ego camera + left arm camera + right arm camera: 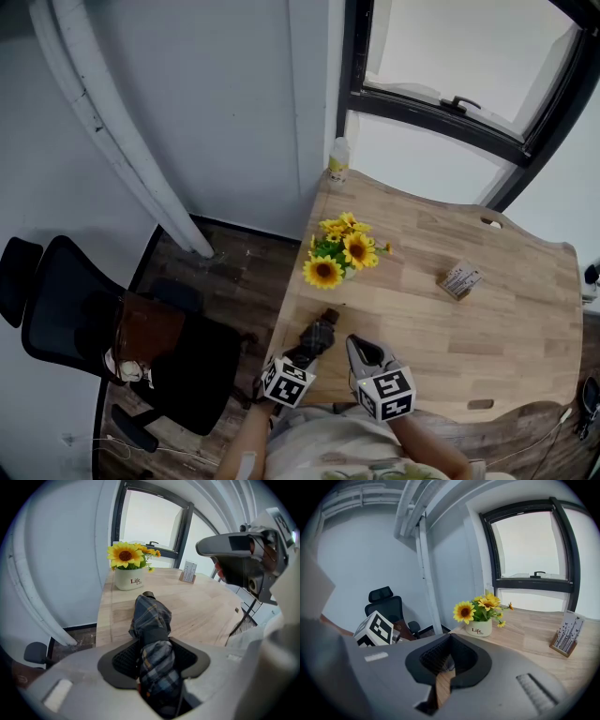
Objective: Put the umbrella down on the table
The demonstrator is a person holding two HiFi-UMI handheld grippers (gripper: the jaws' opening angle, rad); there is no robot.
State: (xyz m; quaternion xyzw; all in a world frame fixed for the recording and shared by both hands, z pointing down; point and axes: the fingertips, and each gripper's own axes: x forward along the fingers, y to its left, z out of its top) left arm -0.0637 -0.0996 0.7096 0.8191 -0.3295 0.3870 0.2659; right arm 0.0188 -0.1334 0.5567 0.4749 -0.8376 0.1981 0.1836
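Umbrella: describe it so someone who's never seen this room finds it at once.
Find the wooden table and go to its near-left corner, just short of the sunflowers. The folded umbrella is clamped there in the left gripper. It is the only plaid cloth in view, dark blue-grey with thin orange lines.

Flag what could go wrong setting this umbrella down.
1. The umbrella, gripped by the left tool, is near the left edge of the table; released here, it might roll or tip off.
2. The sunflower pot stands just beyond its tip; pushing forward could knock it.
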